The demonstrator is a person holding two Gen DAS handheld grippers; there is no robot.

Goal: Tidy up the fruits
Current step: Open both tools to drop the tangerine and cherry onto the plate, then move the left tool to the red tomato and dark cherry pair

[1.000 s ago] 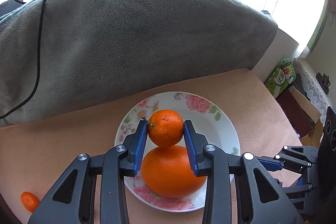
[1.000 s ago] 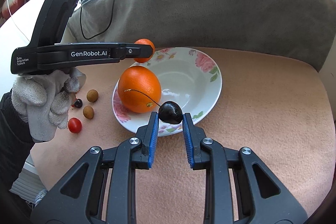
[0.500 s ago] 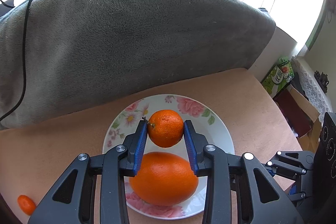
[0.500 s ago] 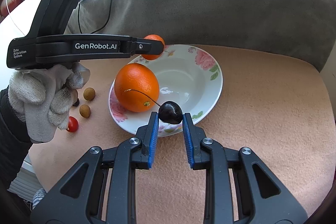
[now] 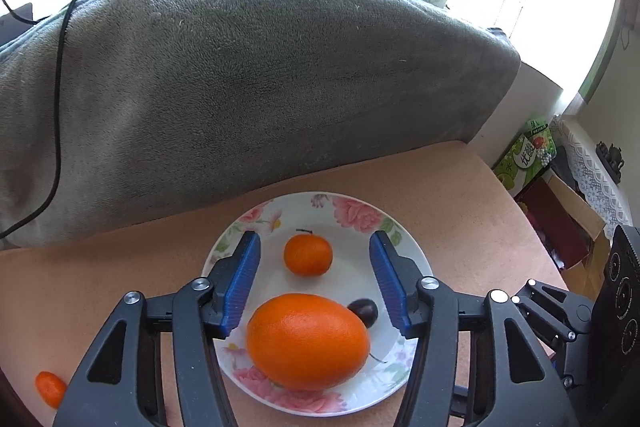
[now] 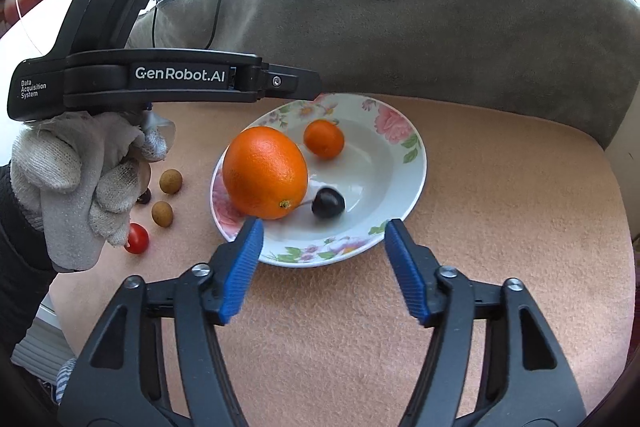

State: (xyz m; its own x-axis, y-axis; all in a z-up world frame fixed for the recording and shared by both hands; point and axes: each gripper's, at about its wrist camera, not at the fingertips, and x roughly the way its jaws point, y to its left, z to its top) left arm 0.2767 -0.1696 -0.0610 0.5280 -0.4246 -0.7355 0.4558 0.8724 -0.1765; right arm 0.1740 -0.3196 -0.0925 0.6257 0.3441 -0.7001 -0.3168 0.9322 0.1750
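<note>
Orange fruit fills the floral plate ahead of me. My left jaws have just been opening and now stand wide apart with nothing pressed between the blue pads; the small tangerine lies loose on the white plate, in the gap between the pads and a little beyond them, touching neither. Just nearer me, below that gap, sits the large orange, and tucked against its right side is the dark cherry, close by my right-hand pad.

My right jaws have likewise just been opening and stand spread, empty, hovering over the near rim of the same plate. From there the cherry rests in the plate's hollow just beyond the jaws, its thin stem running towards the large orange, which sits on the plate's left side. The tangerine lies farther off, at the far side of the hollow.

Left of my right jaws, off the plate on the peach-coloured counter, lie two brown longans, a red cherry tomato and another dark fruit half hidden behind my gloved left hand. A further small orange fruit lies on the counter left of my left jaws. Behind the plate rises a grey blanket.
</note>
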